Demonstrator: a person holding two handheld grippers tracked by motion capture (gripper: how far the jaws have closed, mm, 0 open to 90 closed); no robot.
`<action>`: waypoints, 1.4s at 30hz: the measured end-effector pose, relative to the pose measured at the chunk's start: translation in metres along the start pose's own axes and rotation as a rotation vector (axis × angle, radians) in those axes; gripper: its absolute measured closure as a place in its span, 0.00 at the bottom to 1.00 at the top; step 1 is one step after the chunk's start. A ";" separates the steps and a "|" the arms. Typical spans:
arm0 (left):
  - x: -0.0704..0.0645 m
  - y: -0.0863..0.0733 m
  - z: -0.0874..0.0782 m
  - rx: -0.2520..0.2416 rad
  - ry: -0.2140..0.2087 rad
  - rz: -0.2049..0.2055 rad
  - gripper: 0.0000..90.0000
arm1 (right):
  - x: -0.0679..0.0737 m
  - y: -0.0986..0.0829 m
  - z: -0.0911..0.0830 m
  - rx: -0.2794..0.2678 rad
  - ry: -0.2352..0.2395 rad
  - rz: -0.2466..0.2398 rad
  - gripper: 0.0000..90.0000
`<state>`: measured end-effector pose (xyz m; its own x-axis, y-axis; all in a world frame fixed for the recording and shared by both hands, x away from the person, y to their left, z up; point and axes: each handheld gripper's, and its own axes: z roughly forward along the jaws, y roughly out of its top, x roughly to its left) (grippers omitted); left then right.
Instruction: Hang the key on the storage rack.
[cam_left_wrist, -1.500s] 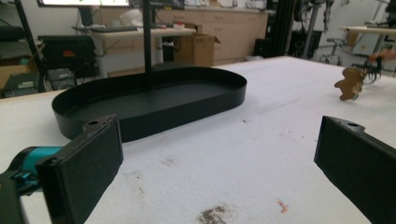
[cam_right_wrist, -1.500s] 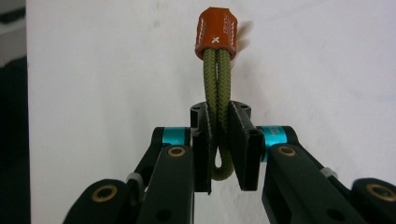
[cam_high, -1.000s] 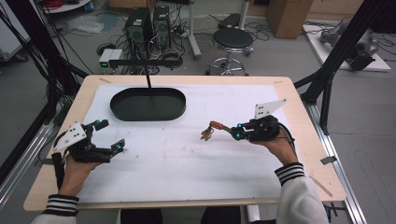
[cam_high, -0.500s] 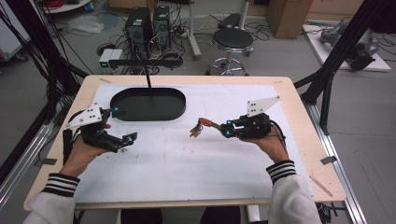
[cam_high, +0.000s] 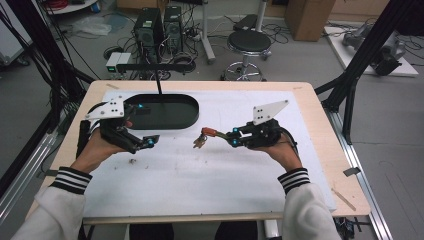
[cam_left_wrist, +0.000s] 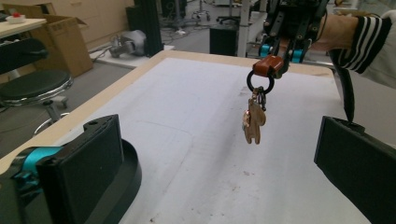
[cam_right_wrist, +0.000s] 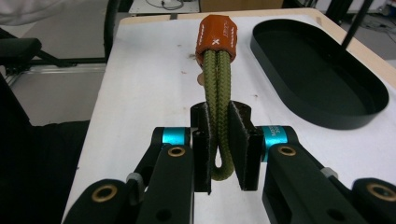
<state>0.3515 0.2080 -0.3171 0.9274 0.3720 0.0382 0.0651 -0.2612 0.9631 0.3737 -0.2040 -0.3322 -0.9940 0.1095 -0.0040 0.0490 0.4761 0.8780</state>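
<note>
A keychain (cam_high: 204, 137) with an olive cord loop (cam_right_wrist: 217, 84), an orange leather wrap (cam_right_wrist: 215, 33) and a small wooden charm (cam_left_wrist: 253, 125) hangs above the white mat. My right gripper (cam_high: 233, 138) is shut on the cord loop, the jaws pinching it from both sides (cam_right_wrist: 219, 140). In the left gripper view the right gripper (cam_left_wrist: 283, 48) holds the keychain straight ahead. My left gripper (cam_high: 146, 126) stands wide open by the near edge of the black oval tray (cam_high: 165, 122), one jaw over the tray's rim (cam_left_wrist: 131, 169), with nothing between its jaws (cam_left_wrist: 217, 135).
The white mat (cam_high: 210, 175) covers most of the wooden table (cam_high: 320, 100). A black post (cam_high: 158, 82) rises behind the tray. Small crumbs (cam_high: 133, 161) lie on the mat near the left hand. A stool (cam_high: 249, 42) and computer cases stand beyond the table.
My left gripper has moved away from the person and to the right, up to the tray's near edge. My right gripper has carried the keychain leftward toward the tray.
</note>
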 end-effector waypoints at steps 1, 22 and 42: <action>-0.001 0.002 0.005 0.006 -0.014 0.006 0.02 | 0.001 0.003 0.003 0.008 0.007 -0.009 0.89; -0.016 0.013 0.060 0.118 -0.161 0.046 0.02 | 0.008 0.014 0.026 0.049 0.047 -0.059 0.89; -0.032 0.012 0.093 0.218 -0.291 0.099 0.22 | 0.013 0.015 0.033 0.084 0.059 -0.072 0.89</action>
<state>0.3567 0.1097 -0.3313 0.9970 0.0747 0.0210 0.0173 -0.4780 0.8782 0.3652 -0.1665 -0.3352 -0.9992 0.0218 -0.0348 -0.0170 0.5523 0.8335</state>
